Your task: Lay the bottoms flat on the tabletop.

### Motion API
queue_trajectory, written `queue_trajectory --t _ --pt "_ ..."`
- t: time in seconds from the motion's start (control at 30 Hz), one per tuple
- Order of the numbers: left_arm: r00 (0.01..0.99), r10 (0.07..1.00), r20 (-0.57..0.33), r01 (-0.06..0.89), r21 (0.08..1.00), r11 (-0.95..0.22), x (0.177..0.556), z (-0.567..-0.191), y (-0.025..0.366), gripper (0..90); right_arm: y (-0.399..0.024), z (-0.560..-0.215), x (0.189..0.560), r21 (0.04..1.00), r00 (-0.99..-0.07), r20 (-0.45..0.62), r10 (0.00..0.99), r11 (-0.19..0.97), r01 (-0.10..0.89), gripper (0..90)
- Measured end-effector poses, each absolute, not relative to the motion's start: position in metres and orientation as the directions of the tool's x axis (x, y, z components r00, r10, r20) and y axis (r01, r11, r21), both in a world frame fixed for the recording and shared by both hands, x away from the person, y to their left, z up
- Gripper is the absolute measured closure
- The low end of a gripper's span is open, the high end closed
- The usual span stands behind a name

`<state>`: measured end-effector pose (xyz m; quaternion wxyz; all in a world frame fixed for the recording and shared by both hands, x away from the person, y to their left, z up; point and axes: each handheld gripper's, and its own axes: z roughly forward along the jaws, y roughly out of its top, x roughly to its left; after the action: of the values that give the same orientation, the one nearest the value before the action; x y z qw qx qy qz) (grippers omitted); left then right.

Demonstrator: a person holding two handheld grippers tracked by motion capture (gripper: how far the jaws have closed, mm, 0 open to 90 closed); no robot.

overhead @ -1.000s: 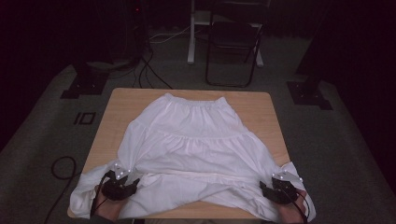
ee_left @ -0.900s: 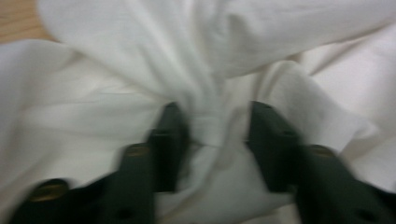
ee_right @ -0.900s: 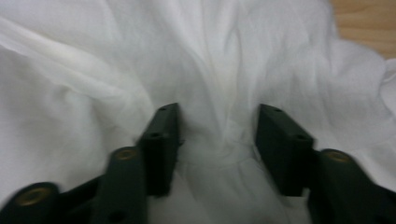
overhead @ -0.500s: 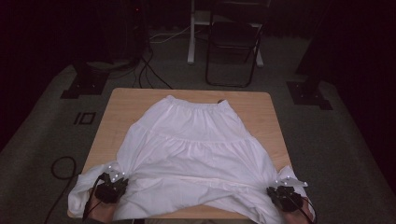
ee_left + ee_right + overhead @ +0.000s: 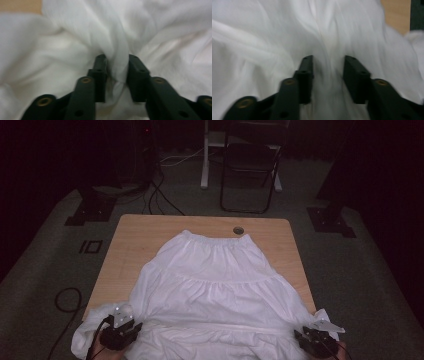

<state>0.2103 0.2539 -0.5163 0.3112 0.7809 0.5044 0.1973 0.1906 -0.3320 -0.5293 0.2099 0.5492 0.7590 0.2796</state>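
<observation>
The white tiered cotton skirt (image 5: 220,290) lies spread on the light wooden tabletop (image 5: 135,240), while the left gripper (image 5: 120,332) and right gripper (image 5: 316,340) have just been opening, jaws apart with hem folds loose between them.

1. Skirt (image 5: 220,285): plain white, no print, with faint grey shadows along its gathered tiers.
2. Bench (image 5: 135,245): light tan wood, with a small dark round hole (image 5: 238,230) near its far edge.
3. Left gripper (image 5: 116,67) and right gripper (image 5: 328,70): black jaws set with brass-coloured screws.
4. Floor (image 5: 45,270): dull grey-green carpet.
5. Chair (image 5: 250,165): black.
</observation>
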Motion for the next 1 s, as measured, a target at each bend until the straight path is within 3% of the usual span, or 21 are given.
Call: queue_trajectory --t 0.23,0.5,0.63,0.7,0.73,0.77,0.83,1.0 --pt "0.418 0.908 0.014 0.611 0.735 -0.293 0.237 -0.5 0.244 53.0 -0.32 -0.513 0.212 0.757 -0.333 -0.023 0.943 0.234 0.61 41.7" --pt "0.37 0.926 0.078 0.667 0.671 -0.323 0.27 -0.528 0.235 46.3 -0.309 -0.533 0.255 0.722 -0.315 -0.046 0.948 0.25 0.646 39.5" --pt "0.346 0.938 0.039 0.699 0.656 -0.285 0.273 -0.536 0.243 46.8 -0.31 -0.544 0.262 0.699 -0.305 -0.017 0.952 0.23 0.677 40.2" --pt "0.337 0.941 0.038 0.701 0.657 -0.278 0.273 -0.536 0.245 55.0 -0.311 -0.544 0.262 0.699 -0.304 -0.011 0.953 0.225 0.679 41.7" --pt "0.332 0.942 0.038 0.703 0.656 -0.275 0.273 -0.535 0.25 55.0 -0.311 -0.544 0.262 0.699 -0.302 -0.011 0.953 0.223 0.68 42.5" --pt "0.331 0.943 0.034 0.706 0.655 -0.271 0.273 -0.535 0.252 68.9 -0.311 -0.545 0.261 0.704 -0.299 -0.015 0.954 0.222 0.674 43.7" --pt "0.322 0.947 0.016 0.707 0.661 -0.252 0.272 -0.535 0.258 78.0 -0.311 -0.545 0.261 0.707 -0.295 -0.013 0.955 0.217 0.673 44.3" --pt "0.29 0.957 -0.008 0.718 0.663 -0.212 0.265 -0.536 0.274 83.0 -0.307 -0.546 0.262 0.717 -0.298 -0.014 0.954 0.218 0.662 45.7"
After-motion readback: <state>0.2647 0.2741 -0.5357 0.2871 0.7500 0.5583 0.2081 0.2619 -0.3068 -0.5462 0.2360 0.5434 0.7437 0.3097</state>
